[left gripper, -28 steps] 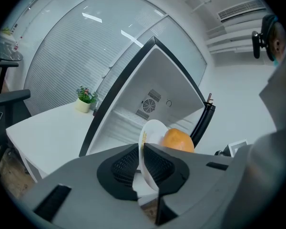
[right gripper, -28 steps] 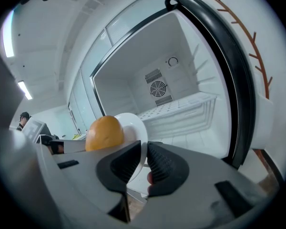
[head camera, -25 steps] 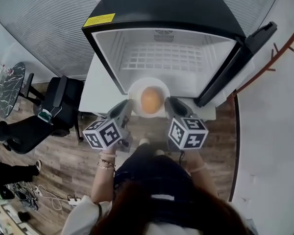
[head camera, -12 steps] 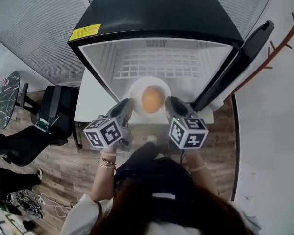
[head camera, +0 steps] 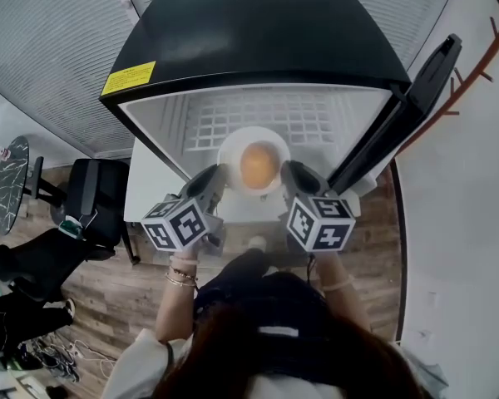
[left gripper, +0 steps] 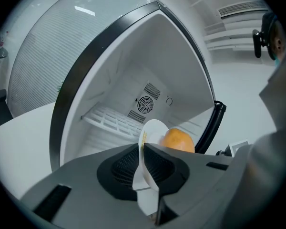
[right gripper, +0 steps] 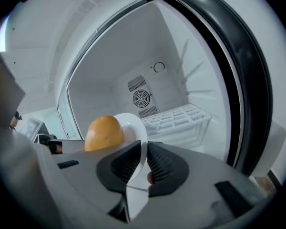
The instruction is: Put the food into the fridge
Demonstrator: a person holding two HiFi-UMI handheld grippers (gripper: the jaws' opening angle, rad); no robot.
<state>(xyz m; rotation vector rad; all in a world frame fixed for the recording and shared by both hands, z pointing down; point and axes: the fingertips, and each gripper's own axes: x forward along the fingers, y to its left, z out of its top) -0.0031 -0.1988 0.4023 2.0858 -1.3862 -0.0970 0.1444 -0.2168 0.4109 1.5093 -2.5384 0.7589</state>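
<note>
Left gripper (head camera: 218,174): jaws clamped on the 9 o'clock rim of a round white plate (head camera: 254,133). Round orange food item (head camera: 259,165): at plate centre. Right gripper (head camera: 289,173): jaws clamped on the 3 o'clock rim. Open black-topped, white-lined fridge (head camera: 258,40): at 12 o'clock, plate at its mouth.

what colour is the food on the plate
Orange-yellow food on a white plate; clearest in the right gripper view.

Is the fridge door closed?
No, the fridge door stands swung open to the right, and the white inside with its wire shelf shows.
</note>
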